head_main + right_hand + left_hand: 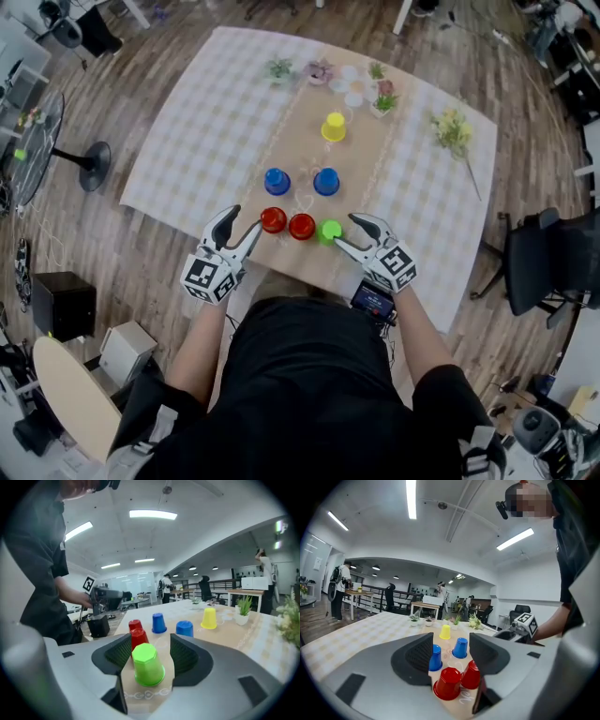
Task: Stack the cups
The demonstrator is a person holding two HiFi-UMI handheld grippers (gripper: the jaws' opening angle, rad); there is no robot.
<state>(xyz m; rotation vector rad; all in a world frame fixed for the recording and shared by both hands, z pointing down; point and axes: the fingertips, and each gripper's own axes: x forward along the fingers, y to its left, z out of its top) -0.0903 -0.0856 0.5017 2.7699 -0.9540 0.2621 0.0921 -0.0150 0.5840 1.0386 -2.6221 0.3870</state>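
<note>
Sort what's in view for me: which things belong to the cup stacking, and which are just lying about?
For the job: green cup, two red cups, two blue cups, yellow cup, all upside down on the table.

Just lying about: potted plants and flower sprig at the table's far side; floor fan beside it.

head view: from above, steeply down on the whole table (187, 141). gripper views: low at its near edge, close in, angled inward toward each other; all three share the yellow cup (334, 127).
</note>
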